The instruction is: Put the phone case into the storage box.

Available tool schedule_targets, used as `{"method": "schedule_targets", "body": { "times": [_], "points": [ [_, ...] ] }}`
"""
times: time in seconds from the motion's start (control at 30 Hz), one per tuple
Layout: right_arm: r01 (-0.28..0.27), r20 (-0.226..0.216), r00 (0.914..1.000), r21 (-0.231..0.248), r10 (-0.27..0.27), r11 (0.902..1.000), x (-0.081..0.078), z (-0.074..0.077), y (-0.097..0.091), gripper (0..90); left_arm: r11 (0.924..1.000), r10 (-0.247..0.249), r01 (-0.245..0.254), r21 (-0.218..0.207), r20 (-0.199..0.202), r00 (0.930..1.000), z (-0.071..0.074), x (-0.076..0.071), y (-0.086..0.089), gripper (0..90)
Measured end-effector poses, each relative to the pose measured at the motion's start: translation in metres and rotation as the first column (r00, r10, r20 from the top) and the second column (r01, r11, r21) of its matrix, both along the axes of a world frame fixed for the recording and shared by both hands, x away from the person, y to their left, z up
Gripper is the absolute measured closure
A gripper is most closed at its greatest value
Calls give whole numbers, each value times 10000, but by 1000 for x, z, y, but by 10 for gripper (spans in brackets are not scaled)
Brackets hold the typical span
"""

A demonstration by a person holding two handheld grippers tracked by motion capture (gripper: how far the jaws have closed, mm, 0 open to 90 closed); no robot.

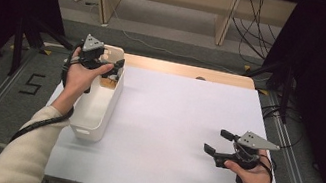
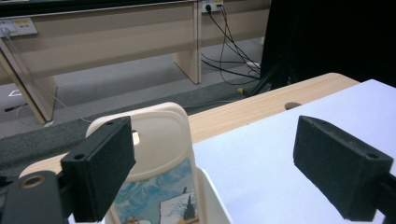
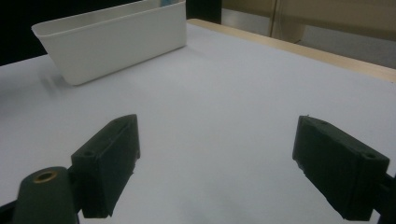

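Observation:
A white plastic bin (image 1: 95,120) stands on the left side of the white table top (image 1: 175,124); in the right gripper view the bin (image 3: 112,42) lies far off at the upper left. At its far end a cream, round-topped flat piece (image 2: 163,135) with a painted picture low on it stands upright. My left gripper (image 1: 115,67) hovers over that end, and its jaws stand wide apart with nothing pressed between them (image 2: 215,168). My right gripper (image 1: 215,141) is held low over the bare table at the right, open and empty (image 3: 215,163).
A wooden strip (image 1: 190,71) with a small hole runs along the table's far edge. Beyond it are the floor, wooden furniture legs (image 1: 226,21) and loose cables (image 1: 257,22). Dark curtains close in both sides.

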State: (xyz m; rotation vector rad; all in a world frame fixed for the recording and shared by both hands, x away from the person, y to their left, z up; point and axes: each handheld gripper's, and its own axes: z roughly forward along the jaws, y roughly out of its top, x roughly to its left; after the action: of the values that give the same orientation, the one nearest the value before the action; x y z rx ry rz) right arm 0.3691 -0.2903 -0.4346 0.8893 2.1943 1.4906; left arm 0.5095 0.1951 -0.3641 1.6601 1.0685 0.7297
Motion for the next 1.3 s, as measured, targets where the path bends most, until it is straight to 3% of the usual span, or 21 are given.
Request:
{"method": "schedule_targets", "body": {
  "times": [1.3],
  "points": [
    [-8,-23,10000,-30,8,10000,0,1,1,158,9939,-1100,1100,-42,-41,9939,-1,-55,-6,134]
  ]
}}
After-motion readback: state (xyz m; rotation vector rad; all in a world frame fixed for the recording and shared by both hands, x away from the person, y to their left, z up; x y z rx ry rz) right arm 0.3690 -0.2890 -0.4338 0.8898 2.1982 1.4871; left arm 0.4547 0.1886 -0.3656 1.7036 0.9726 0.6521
